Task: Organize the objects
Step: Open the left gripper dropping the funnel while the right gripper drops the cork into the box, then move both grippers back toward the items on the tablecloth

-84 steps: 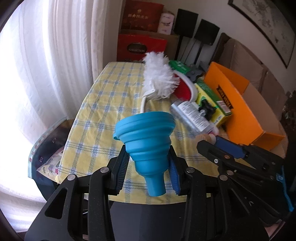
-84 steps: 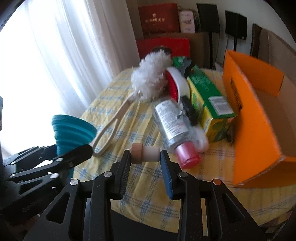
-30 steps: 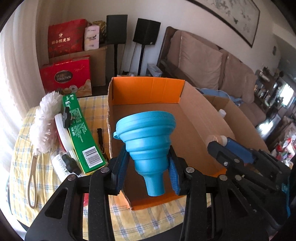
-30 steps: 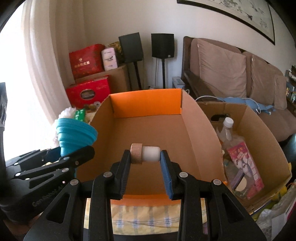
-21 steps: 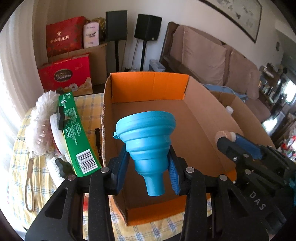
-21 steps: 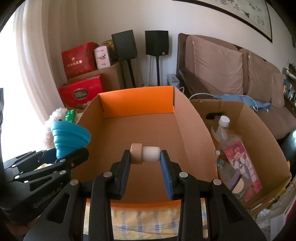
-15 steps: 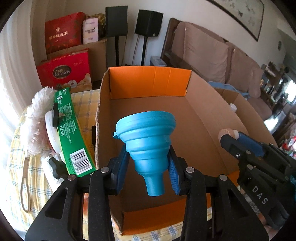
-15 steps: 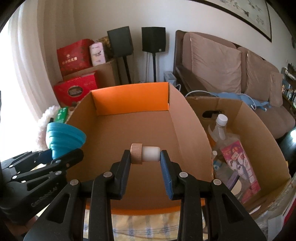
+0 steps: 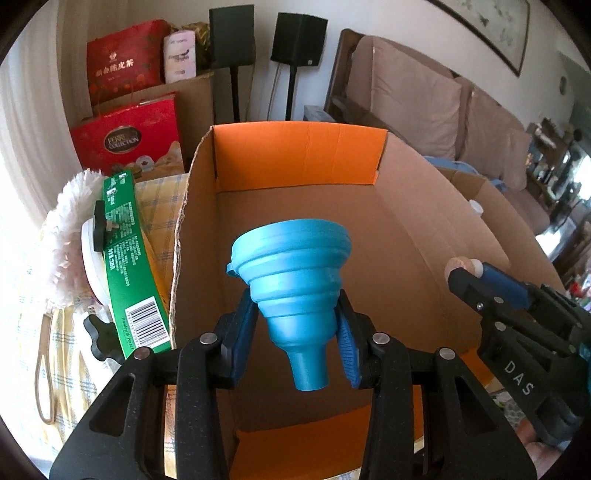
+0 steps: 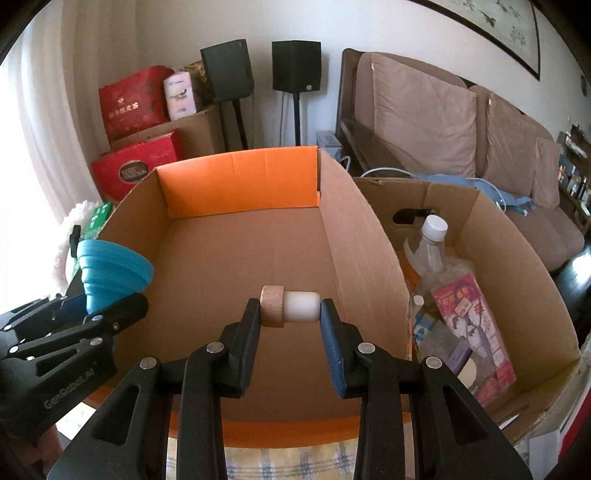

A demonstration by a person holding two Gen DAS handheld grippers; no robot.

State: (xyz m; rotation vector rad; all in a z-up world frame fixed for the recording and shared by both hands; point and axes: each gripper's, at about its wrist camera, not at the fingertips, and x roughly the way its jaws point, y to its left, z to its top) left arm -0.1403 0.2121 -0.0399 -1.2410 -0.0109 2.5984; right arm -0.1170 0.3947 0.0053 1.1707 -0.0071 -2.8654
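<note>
Funnel (image 9: pixel 291 273) sits clamped in the left gripper (image 9: pixel 301 332), stopper (image 10: pixel 290 306) in the right gripper (image 10: pixel 290 328), both over the empty box (image 9: pixel 424 221); next, lower and release.

A pale wall (image 10: pixel 155 33) runs behind everything, with a dark-framed picture (image 10: pixel 491 33) hung high at the right. Below it stands a brown sofa (image 10: pixel 424 122) with tan back cushions. Two black speakers (image 10: pixel 295 66) on thin stands sit against the wall, beside stacked red gift boxes (image 10: pixel 131 99) on a brown carton. Daylight pours through sheer white curtains (image 10: pixel 40 122) at the left, washing out that side.
</note>
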